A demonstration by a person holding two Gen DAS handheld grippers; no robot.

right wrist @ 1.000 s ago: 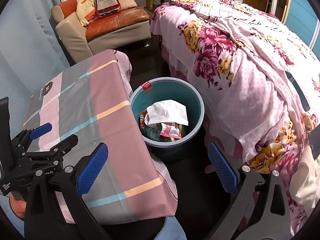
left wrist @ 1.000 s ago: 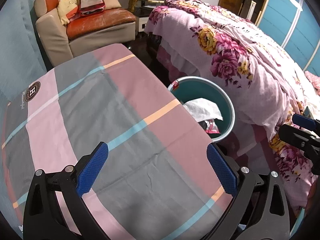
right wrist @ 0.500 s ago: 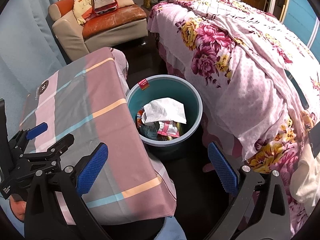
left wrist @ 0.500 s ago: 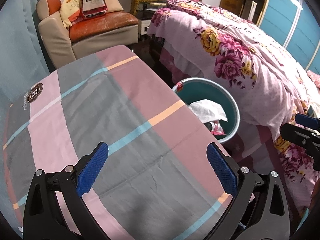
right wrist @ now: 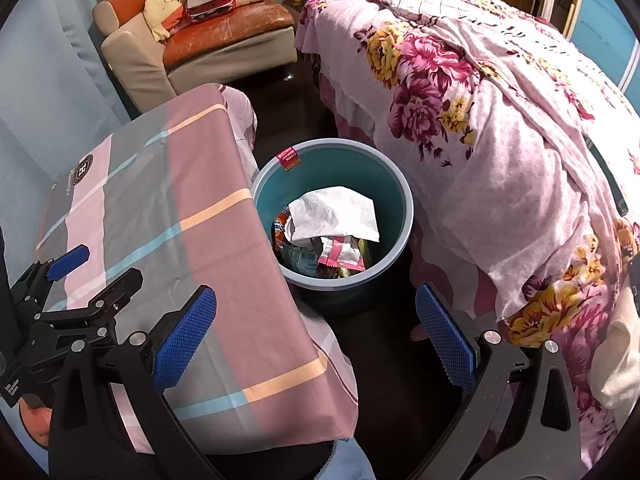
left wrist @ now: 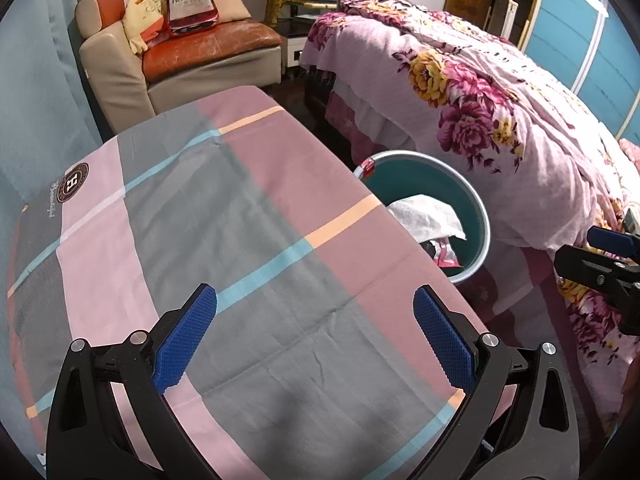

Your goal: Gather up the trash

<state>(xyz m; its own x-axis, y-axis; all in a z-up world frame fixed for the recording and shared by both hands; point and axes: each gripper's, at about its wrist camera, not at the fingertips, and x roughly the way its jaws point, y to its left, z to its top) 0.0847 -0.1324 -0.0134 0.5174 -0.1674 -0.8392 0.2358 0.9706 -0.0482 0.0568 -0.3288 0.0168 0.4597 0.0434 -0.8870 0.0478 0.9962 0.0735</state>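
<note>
A teal trash bin (right wrist: 394,208) stands on the dark floor between the table and the bed. Inside it lie a white tissue (right wrist: 334,216), a pink wrapper (right wrist: 340,254) and other wrappers. In the left wrist view the bin (left wrist: 474,208) shows past the table's right edge. My left gripper (left wrist: 316,338) hovers open over the checked tablecloth (left wrist: 240,220), holding nothing. My right gripper (right wrist: 316,338) is open and empty, above the table's corner and the floor, short of the bin. The left gripper (right wrist: 68,280) also shows at the right view's left edge.
A bed with a pink floral cover (right wrist: 500,120) fills the right side. An orange and beige sofa (left wrist: 180,56) with a bottle-shaped cushion (left wrist: 190,0) stands at the back. A blue curtain (right wrist: 48,80) hangs on the left. The tablecloth (right wrist: 180,220) hangs over the table's edge near the bin.
Both grippers have drifted slightly back and left, so the bin sits a little farther right in both views. Both jaws stay open and empty.
</note>
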